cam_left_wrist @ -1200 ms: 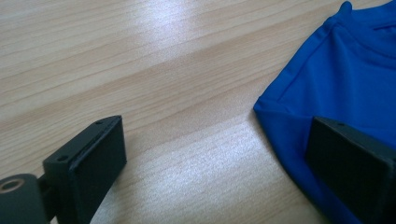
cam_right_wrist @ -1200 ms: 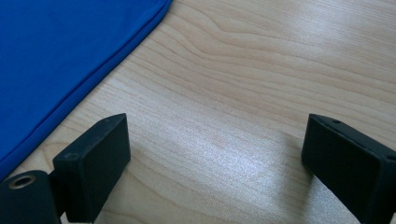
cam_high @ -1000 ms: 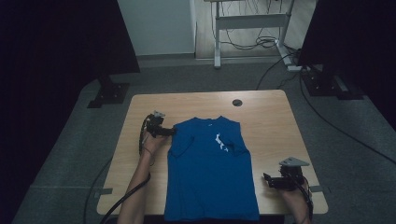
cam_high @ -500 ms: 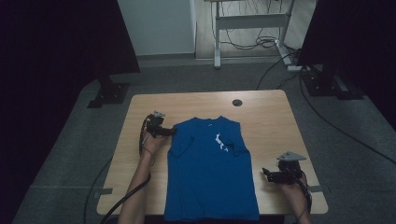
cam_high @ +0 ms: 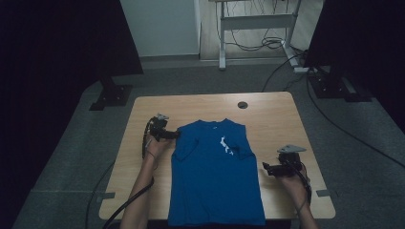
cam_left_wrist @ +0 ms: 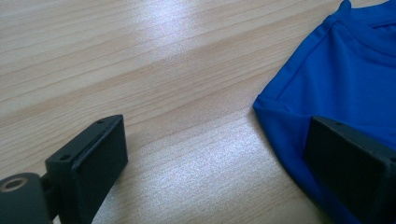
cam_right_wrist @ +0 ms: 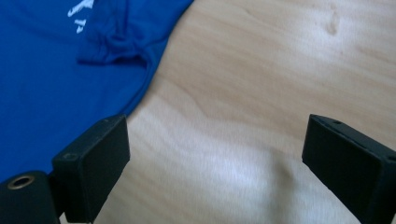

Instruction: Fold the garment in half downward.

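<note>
Blue shirt (cam_high: 216,176) flat on tabletop (cam_high: 286,117), left hand-held gripper (cam_high: 173,135) wide open, perhaps touching its left sleeve, right hand-held gripper (cam_high: 265,168) wide open, empty, just right of hem.

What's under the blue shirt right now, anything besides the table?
The blue shirt lies flat on the wooden table, with bare wood showing around it and no bulge. Whatever the cloth covers is hidden. Both tongs, left and right, stand open beside it.

Wooden table (cam_high: 286,114) (round grommet (cam_high: 242,104))
</note>
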